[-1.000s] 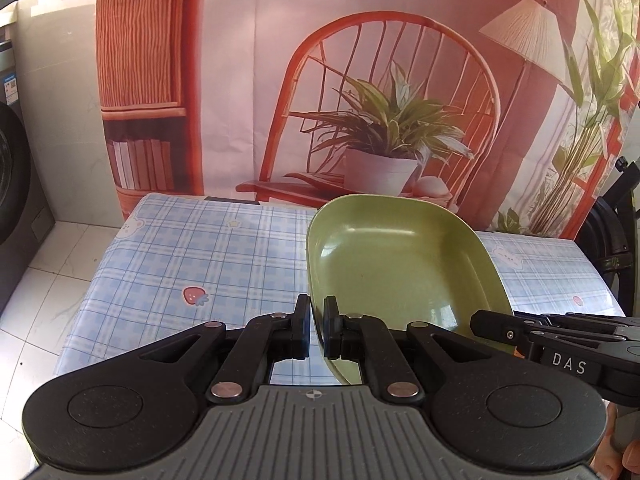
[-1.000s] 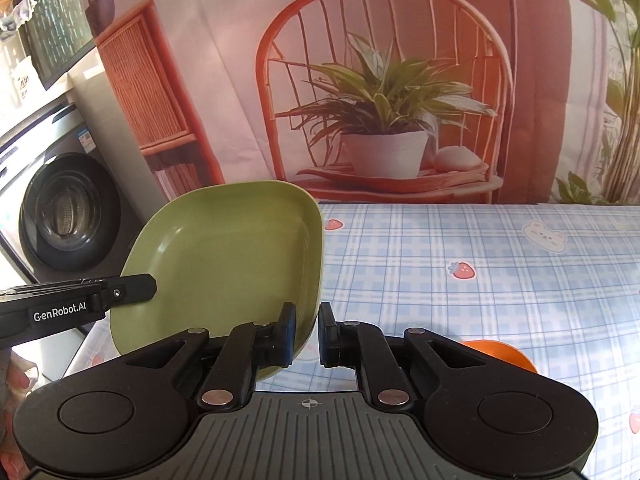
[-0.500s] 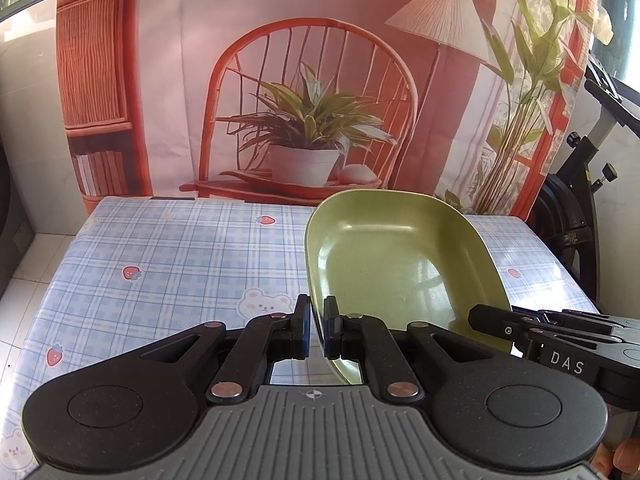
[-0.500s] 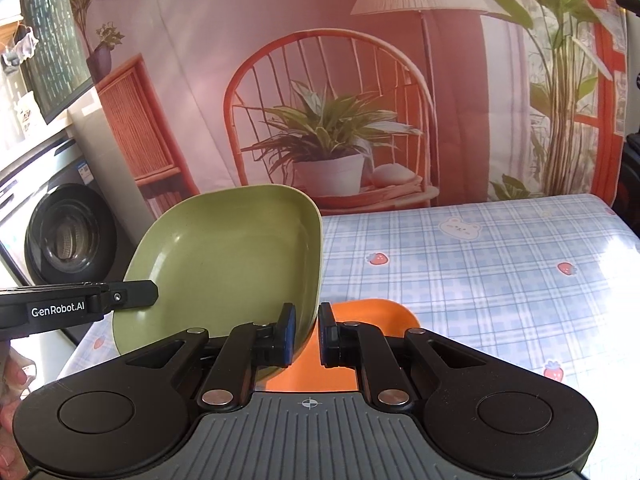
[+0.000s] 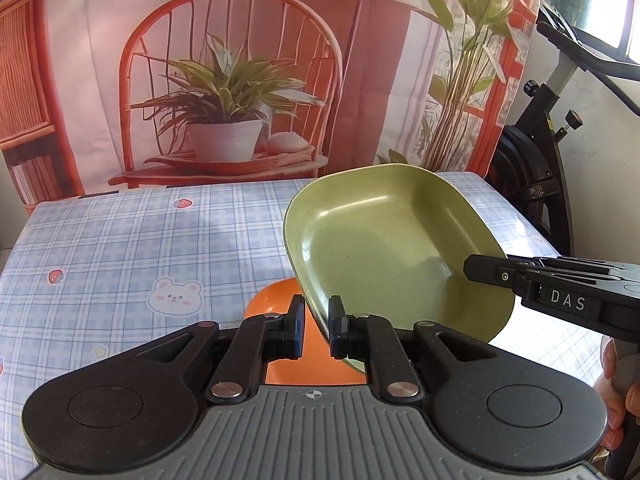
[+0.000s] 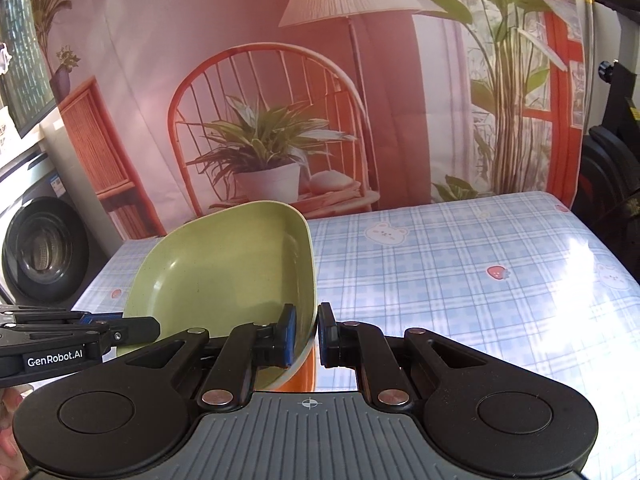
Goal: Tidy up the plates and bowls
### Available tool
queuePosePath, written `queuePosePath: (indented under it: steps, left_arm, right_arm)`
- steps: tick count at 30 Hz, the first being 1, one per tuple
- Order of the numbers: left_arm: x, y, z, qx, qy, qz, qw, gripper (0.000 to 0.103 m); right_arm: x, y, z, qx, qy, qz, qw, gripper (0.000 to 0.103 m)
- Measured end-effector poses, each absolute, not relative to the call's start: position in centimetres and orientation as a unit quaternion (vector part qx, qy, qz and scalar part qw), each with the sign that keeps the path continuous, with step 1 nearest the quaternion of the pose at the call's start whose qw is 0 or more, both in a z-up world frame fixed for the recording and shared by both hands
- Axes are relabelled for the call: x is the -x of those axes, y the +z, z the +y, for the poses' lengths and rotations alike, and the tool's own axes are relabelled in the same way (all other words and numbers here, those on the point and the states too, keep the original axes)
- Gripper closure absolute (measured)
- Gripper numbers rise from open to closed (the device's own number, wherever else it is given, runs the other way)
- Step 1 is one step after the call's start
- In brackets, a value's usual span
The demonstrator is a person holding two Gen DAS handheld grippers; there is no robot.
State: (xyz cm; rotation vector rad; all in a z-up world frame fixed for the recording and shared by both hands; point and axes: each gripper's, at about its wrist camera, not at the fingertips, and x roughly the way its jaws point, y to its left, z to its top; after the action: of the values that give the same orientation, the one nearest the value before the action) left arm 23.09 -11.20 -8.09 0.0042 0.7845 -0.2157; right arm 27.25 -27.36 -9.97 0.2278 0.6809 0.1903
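Observation:
A green squarish plate (image 5: 380, 248) hangs tilted over the blue checked table (image 5: 120, 248), held from two sides. My left gripper (image 5: 316, 320) has the plate's near rim between its jaws, which are opening; a gap shows beside the left pad. My right gripper (image 6: 307, 328) is shut on the opposite rim of the green plate (image 6: 224, 272). An orange plate (image 5: 276, 300) lies on the table directly beneath, mostly hidden by the green one and the grippers. Each gripper's tip also shows in the other's view: the right gripper (image 5: 500, 276) and the left gripper (image 6: 136, 328).
A printed backdrop with a chair and potted plant hangs behind the table (image 6: 460, 280). An exercise bike (image 5: 540, 160) stands off the right end and a washing machine (image 6: 40, 256) off the left. A person's hand (image 5: 616, 364) grips the right handle.
Both grippers carried the green plate sideways across the table to over the orange plate, which came into view beneath. The left jaws have parted slightly.

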Motion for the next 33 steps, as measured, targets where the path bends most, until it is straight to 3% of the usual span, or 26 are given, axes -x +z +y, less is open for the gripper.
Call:
queuePosePath:
  steps: [33]
  left_arm:
    - [-26.1,-14.6,-8.5,-0.021,-0.104,0.435,0.894,0.091]
  right_arm:
    - [-29.7,-17.2,-24.7,-0.118,0.108,0.417,0.895,0.091]
